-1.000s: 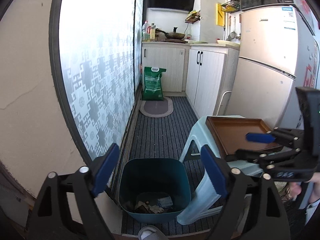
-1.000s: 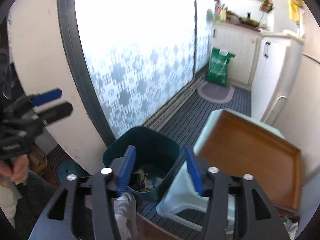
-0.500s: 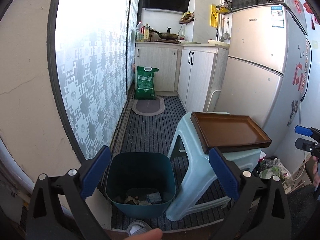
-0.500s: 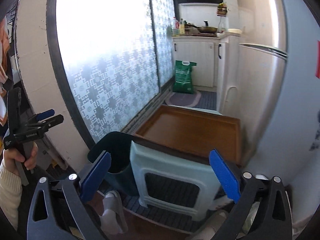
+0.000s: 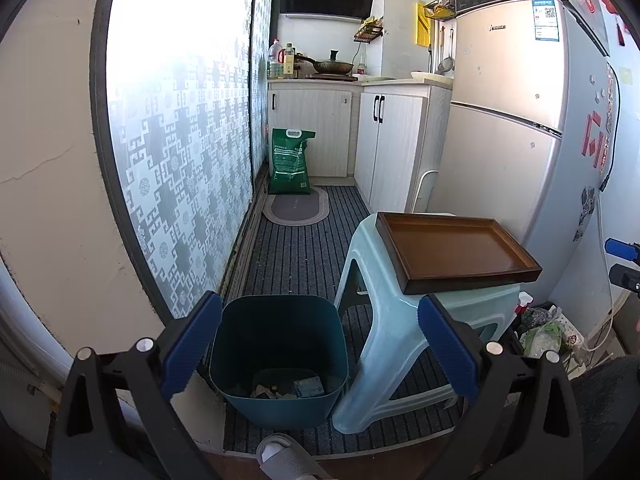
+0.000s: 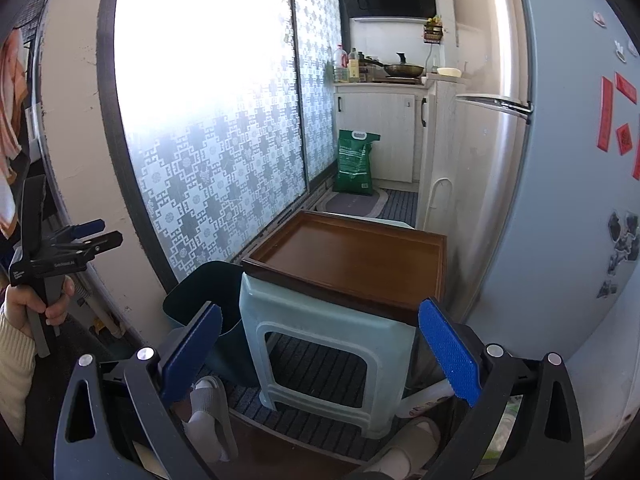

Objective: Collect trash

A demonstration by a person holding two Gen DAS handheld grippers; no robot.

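A dark teal bin stands on the floor by the frosted door, with scraps of trash at its bottom. My left gripper hangs open just above and in front of it, nothing between its blue pads. My right gripper is open too, empty, facing a pale blue stool that carries an empty brown tray. From the right wrist, the bin sits left of the stool. The right gripper's tips show at the left wrist view's right edge. A hand holds the left gripper far left.
A fridge rises behind the stool and tray, with plastic bags at its foot. A green sack and oval mat lie by the white cabinets. Slippered feet and a white bottle are near the stool.
Both grippers' jaws have spread wider. The right gripper swung right, from above the bin to facing the stool and tray. The left gripper drifted slightly, still over the bin.
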